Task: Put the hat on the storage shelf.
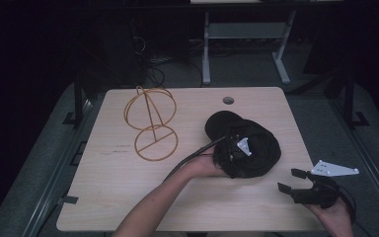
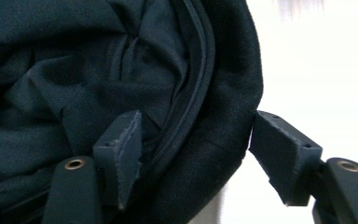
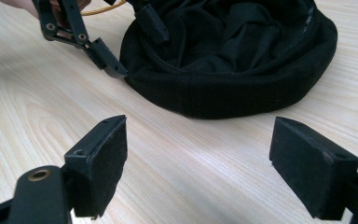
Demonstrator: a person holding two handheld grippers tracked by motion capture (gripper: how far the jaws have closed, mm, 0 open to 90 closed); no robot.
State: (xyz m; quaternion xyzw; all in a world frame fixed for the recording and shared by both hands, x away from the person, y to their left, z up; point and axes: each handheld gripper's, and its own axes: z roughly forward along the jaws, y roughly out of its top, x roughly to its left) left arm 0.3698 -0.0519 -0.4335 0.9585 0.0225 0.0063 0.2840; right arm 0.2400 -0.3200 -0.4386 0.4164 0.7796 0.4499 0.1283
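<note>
A black fabric hat (image 1: 261, 148) lies crumpled, opening up, on the right half of the wooden table (image 1: 123, 197). My left gripper (image 1: 229, 153) reaches into it from the left. In the left gripper view the hat's rim (image 2: 209, 140) runs between the jaws. One pad (image 2: 123, 149) rests inside against the lining, and the other (image 2: 279, 154) stands clear outside, so the gripper (image 2: 196, 144) is open. The right gripper view shows the same straddle (image 3: 130, 44) on the hat (image 3: 233, 88). My right gripper (image 1: 296, 180) hovers open and empty by the table's right front corner (image 3: 198, 172).
A gold wire stand (image 1: 150, 123) of rings sits at the back left of the table; a bit of it (image 3: 105, 7) shows behind the hat. A cable hole (image 1: 228, 100) lies near the far edge. Another desk's legs (image 1: 206, 49) stand beyond.
</note>
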